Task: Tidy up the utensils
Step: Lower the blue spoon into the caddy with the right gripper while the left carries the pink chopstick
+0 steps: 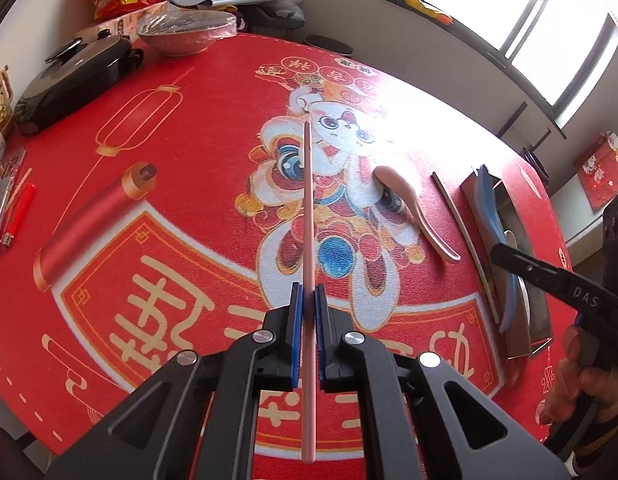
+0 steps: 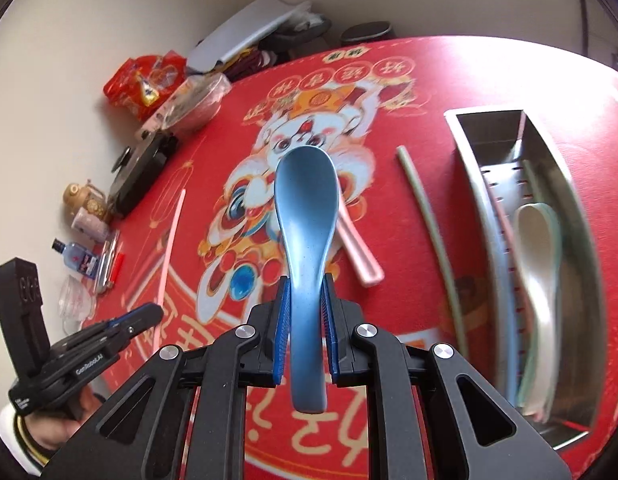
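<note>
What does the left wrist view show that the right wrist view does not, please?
Only the left wrist view shows the window and the red lighter. Only the right wrist view shows the inside of the steel tray, where a white spoon lies. Both show the pink spoon, the red tablecloth and both hand-held grippers' loads: pink chopstick, blue spoon.
</note>
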`<state>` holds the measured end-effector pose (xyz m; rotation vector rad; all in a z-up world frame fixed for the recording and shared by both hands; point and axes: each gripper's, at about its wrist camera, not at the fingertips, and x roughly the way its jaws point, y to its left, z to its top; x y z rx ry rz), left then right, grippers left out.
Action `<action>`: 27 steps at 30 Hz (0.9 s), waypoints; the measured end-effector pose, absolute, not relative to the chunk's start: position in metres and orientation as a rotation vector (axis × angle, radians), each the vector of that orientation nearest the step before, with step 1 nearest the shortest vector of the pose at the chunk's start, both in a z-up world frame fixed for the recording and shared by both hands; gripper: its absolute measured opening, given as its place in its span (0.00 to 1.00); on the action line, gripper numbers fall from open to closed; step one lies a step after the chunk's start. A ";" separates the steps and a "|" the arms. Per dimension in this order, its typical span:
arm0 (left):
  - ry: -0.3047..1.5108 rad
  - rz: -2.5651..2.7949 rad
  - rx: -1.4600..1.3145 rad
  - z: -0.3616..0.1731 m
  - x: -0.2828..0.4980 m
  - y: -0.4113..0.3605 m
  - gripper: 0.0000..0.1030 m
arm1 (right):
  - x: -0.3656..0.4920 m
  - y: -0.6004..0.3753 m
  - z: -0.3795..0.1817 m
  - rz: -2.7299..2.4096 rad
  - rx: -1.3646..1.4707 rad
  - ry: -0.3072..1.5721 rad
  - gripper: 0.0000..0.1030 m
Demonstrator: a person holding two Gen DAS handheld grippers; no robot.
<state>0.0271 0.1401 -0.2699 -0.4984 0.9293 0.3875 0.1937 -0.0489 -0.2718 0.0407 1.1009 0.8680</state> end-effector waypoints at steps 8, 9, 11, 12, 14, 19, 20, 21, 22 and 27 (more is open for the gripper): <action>0.932 0.300 -0.454 -0.265 0.057 0.107 0.05 | 0.233 -0.124 -0.283 0.626 -0.029 1.098 0.15; 0.933 0.295 -0.452 -0.265 0.059 0.104 0.05 | 0.235 -0.129 -0.286 0.611 -0.036 1.107 0.15; 0.937 0.288 -0.449 -0.265 0.062 0.099 0.05 | 0.238 -0.137 -0.293 0.597 -0.049 1.123 0.15; 0.939 0.287 -0.449 -0.265 0.064 0.097 0.05 | 0.238 -0.140 -0.296 0.593 -0.047 1.130 0.15; 0.942 0.285 -0.447 -0.265 0.065 0.094 0.05 | 0.242 -0.144 -0.301 0.588 -0.031 1.147 0.15; 0.947 0.295 -0.453 -0.265 0.063 0.090 0.06 | 0.243 -0.143 -0.306 0.598 -0.051 1.166 0.15; 0.947 0.299 -0.457 -0.266 0.063 0.089 0.05 | 0.244 -0.143 -0.306 0.597 -0.050 1.170 0.15; 0.946 0.302 -0.460 -0.265 0.062 0.089 0.05 | 0.244 -0.142 -0.306 0.598 -0.047 1.173 0.15; 0.946 0.304 -0.461 -0.265 0.062 0.089 0.05 | 0.245 -0.142 -0.307 0.600 -0.045 1.175 0.15; 0.945 0.315 -0.467 -0.265 0.058 0.089 0.05 | 0.250 -0.141 -0.310 0.607 -0.050 1.191 0.16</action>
